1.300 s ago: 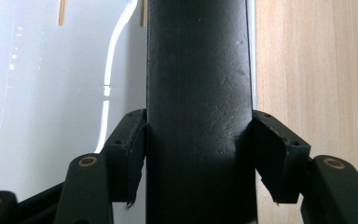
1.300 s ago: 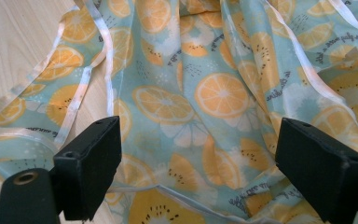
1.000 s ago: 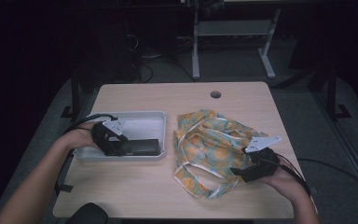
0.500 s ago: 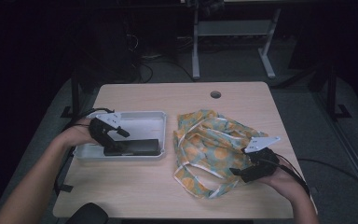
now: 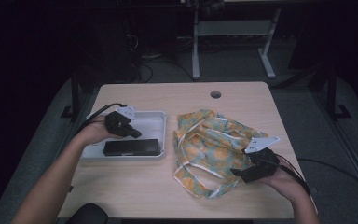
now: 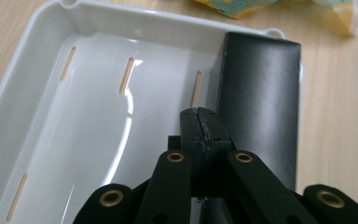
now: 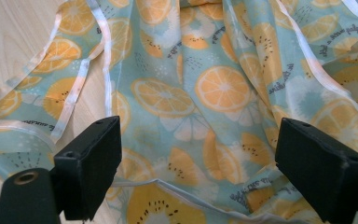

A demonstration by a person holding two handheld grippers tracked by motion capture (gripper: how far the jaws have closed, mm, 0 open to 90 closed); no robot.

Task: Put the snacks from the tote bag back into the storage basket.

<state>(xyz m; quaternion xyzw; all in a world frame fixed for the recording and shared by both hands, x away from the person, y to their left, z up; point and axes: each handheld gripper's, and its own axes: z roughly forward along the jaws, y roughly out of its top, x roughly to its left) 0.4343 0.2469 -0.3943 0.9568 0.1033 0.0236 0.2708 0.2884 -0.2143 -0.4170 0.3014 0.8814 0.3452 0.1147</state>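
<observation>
Tray (image 5: 156,122) holds black box (image 5: 131,147) beside crumpled orange-print cloth (image 5: 209,144).

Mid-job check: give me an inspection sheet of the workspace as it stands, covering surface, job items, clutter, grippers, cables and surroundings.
Surface: light wooden table, with a round cable hole near the far edge.
Job's things: white tray at the left with a black flat box lying along its near side; orange-print cloth crumpled at the right.
Clutter: nothing seen.
Grippers: left gripper over the tray, jaws just closed together on nothing; right gripper open, jaws either side of the cloth.
Cables: one trails from each gripper, left cable, right cable.
Surroundings: dark room; grey desk frame behind the table.
</observation>
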